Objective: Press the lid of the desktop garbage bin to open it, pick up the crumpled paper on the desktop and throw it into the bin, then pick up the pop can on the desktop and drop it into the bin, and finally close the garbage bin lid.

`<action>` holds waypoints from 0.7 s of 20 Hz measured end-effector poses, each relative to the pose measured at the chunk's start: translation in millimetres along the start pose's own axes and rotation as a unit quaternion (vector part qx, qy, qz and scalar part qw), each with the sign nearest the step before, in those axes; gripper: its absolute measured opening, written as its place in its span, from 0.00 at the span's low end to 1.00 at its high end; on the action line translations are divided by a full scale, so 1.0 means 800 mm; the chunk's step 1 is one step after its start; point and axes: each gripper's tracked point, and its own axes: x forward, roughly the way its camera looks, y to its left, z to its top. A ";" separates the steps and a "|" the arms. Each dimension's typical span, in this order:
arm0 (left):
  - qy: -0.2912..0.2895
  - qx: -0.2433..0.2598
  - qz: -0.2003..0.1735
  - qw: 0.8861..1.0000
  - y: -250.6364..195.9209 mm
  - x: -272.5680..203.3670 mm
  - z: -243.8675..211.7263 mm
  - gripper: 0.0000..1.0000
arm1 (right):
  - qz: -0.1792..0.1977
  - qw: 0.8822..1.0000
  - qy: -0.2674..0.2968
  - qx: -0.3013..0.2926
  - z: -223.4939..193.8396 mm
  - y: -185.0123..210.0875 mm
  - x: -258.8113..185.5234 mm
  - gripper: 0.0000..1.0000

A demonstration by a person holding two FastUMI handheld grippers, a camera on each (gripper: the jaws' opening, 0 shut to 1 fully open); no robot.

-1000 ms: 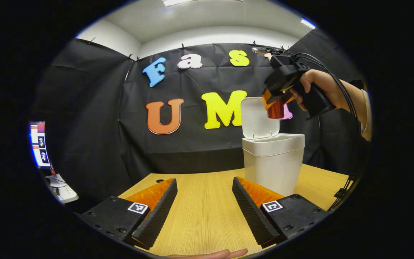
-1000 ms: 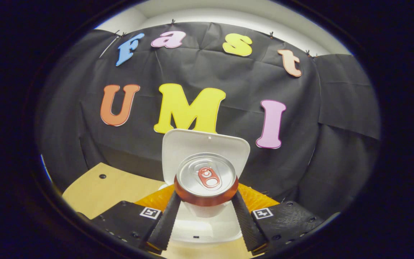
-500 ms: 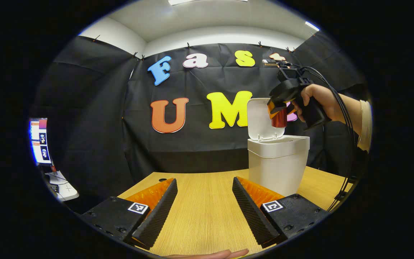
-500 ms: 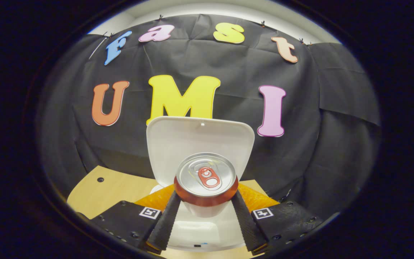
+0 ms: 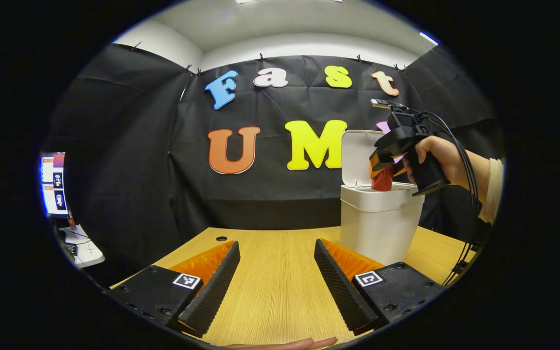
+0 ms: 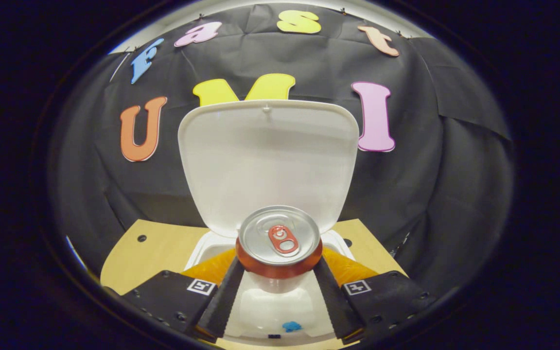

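The white garbage bin (image 5: 379, 223) stands on the wooden table with its lid (image 5: 358, 155) (image 6: 268, 165) raised upright. My right gripper (image 6: 279, 277) (image 5: 382, 172) is shut on the red pop can (image 6: 279, 240) (image 5: 382, 180), held upright just over the bin's open mouth (image 6: 280, 311), its base at rim level in the left gripper view. A hand (image 5: 435, 155) holds that gripper. A blue scrap (image 6: 290, 325) shows inside the bin. My left gripper (image 5: 276, 284) hovers open low over the table, left of the bin, nothing between its fingers.
The wooden table (image 5: 275, 291) has small holes near its far edge (image 5: 221, 238). A monitor and a white desk (image 5: 56, 194) sit off to the left beyond the booth. Part of a hand (image 5: 285, 344) shows at the bottom edge.
My right gripper has come down with the can from high above the bin to the bin's mouth. The lid looms larger in the right gripper view. The left gripper has stayed open.
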 end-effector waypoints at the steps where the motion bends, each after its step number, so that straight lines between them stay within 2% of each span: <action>1: 0.001 -0.001 -0.001 1.000 -0.001 0.001 -0.002 0.99 | 0.004 1.000 -0.003 0.000 0.004 0.002 -0.003 0.80; 10: 0.006 0.001 0.007 1.000 0.007 0.002 -0.003 0.99 | 0.027 0.998 -0.055 -0.013 0.060 0.002 -0.056 0.82; 12: 0.008 0.000 0.007 1.000 0.008 0.003 -0.005 0.99 | 0.036 0.996 -0.081 -0.023 0.088 0.001 -0.076 0.81; 14: 0.012 0.000 0.014 1.000 0.013 0.005 -0.006 0.99 | 0.037 0.991 -0.121 -0.041 0.121 -0.001 -0.094 0.84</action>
